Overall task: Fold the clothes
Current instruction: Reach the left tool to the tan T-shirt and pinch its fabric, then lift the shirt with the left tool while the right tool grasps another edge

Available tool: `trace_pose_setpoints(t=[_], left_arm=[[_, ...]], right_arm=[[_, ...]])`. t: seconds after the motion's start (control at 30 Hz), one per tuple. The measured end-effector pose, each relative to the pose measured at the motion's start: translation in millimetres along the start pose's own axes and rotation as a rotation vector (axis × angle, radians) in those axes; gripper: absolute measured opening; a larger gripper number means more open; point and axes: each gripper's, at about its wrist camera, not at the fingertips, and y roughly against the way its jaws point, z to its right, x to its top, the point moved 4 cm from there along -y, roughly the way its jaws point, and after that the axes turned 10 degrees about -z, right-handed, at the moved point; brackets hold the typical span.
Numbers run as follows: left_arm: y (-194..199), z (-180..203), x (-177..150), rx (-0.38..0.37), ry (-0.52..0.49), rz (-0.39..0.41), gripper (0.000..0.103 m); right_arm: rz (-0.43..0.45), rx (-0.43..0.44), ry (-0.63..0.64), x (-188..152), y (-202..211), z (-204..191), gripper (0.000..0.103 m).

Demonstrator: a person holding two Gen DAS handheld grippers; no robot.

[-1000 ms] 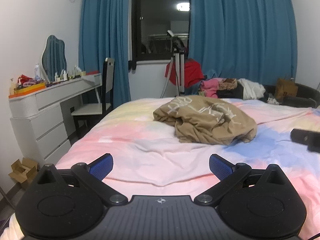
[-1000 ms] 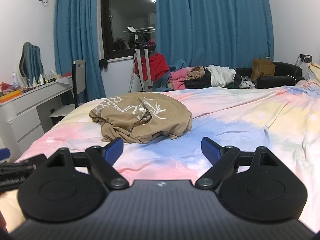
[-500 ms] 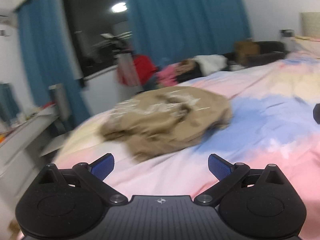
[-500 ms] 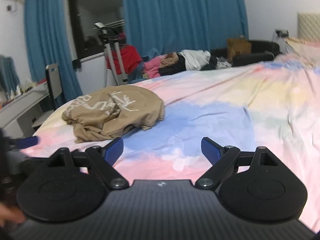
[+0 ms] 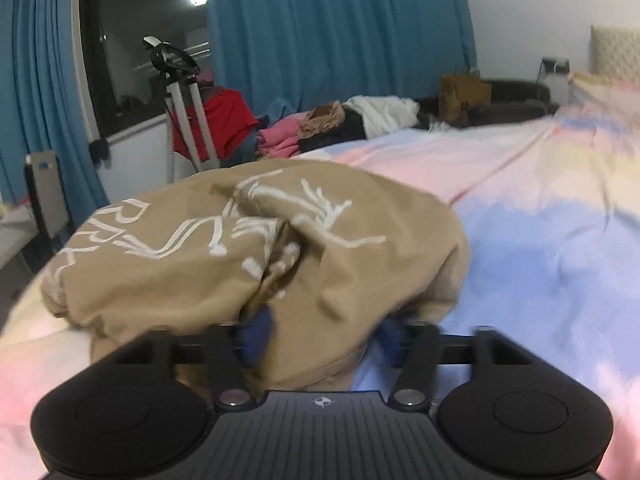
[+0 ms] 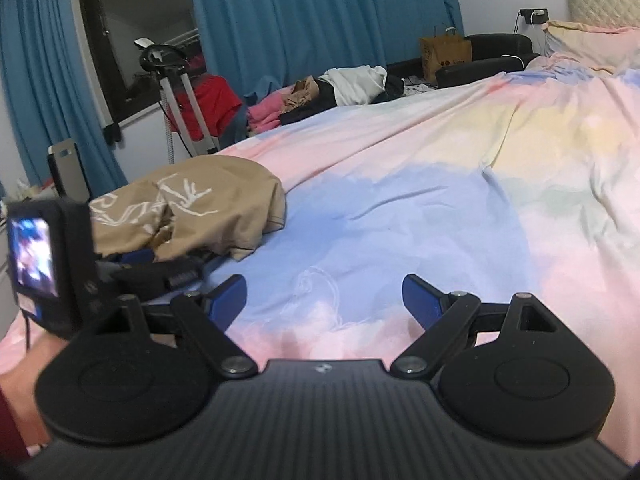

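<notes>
A crumpled tan shirt with white lettering lies on the pastel bedspread. My left gripper is pushed into its near edge. The jaws have narrowed and a thick fold of the cloth fills the gap between the blue pads, which look blurred. In the right wrist view the shirt sits at the left, and the left gripper reaches under it. My right gripper hovers open over bare bedspread, to the right of the shirt, with nothing between its fingers.
A heap of other clothes lies past the bed's far edge, beside a red garment on a stand and a paper bag. A chair stands at the left. A pillow lies at the far right.
My left gripper moved forward into the shirt's near edge and its jaws narrowed around a fold. My right gripper swung right, so the shirt now sits further left in its view.
</notes>
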Motion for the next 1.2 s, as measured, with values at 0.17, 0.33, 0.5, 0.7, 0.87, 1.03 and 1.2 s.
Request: trace_pose_setpoints(t=[0.17,0.33,0.5,0.7,0.87,1.03,1.2], left_arm=[[34,-11,7,-0.08,0.039,0.04,0.007],[118,-25,-2,-0.177,0.096,0.075,0.006],[218,-44,-16,-0.263,0.175,0.127,0.006],[338,-69,-43,-0.357,0.267,0.247,0.006],[388,-84,-66,-0.398,0.304,0.318,0.006],[354,-100,-83,-0.358,0.408,0.227,0.007],[311,-124,-108,-0.356,0.566,0.124,0.009]], right_arm=[[0.001,0.001,0.005,-2,-10,-3,0.086],[0.073,-0.006,0.066,-4,0,-14,0.086],[0.159,-0.003,0.145,-6,19,-27,0.086],[0.223,0.077,0.21,-8,62,-44,0.086],[0.233,0.233,0.24,-14,111,-55,0.086],[0.15,0.387,0.326,-34,125,-74,0.086],[0.037,0.439,0.418,-58,108,-102,0.086]])
